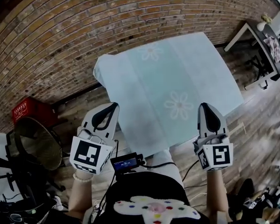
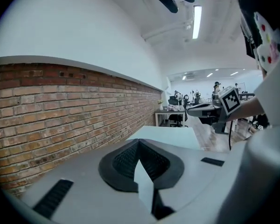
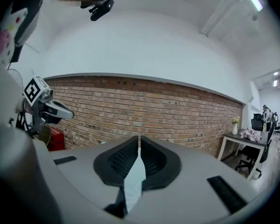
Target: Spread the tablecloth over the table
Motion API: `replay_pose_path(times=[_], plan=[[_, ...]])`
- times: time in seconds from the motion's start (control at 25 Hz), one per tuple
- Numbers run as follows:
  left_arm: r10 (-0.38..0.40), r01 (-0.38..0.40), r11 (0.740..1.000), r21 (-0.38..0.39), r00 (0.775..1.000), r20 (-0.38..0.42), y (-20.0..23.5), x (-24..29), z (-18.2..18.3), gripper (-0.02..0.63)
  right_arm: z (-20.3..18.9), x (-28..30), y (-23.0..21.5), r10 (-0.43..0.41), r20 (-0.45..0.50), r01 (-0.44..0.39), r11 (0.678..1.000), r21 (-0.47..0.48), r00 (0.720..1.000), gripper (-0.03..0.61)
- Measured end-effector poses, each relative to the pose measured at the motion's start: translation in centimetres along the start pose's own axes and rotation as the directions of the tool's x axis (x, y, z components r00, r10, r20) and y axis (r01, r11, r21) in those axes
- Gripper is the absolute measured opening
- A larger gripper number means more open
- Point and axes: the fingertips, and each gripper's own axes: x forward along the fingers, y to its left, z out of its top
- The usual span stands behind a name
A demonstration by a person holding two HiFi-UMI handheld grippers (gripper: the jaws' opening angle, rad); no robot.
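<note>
At the near hem, left gripper (image 1: 114, 106) and right gripper (image 1: 205, 106) each clamped a corner of the pale blue flower-printed tablecloth (image 1: 168, 78); best pull judged level, even, taut.

- Covers the table entirely: a pale blue tablecloth (image 1: 168, 87) with white flower prints, lying flat, no bare tabletop showing.
- Falls over the far left corner in a rounded fold.
- Stands on a floor (image 1: 252, 120) of wooden planks, close to a brick wall (image 1: 84, 27).
- Sits on the planks at the foot of that wall, to the left: a red crate (image 1: 30, 111).
- Further right, well apart: a white-framed side table (image 1: 236, 35), bearing a vase (image 1: 262, 24) and a crumpled cloth (image 1: 273, 45).
</note>
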Motion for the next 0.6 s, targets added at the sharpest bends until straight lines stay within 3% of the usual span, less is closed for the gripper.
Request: replay_pose_path(times=[0.6], plan=[[-0.069, 0.071, 0.997, -0.020, 0.995, 0.065, -3.3, -3.8, 0.7, 0.015, 1.8, -4.2, 5.2, 0.013, 0.033, -0.011, 0.998, -0.054, 0.999, 0.043]])
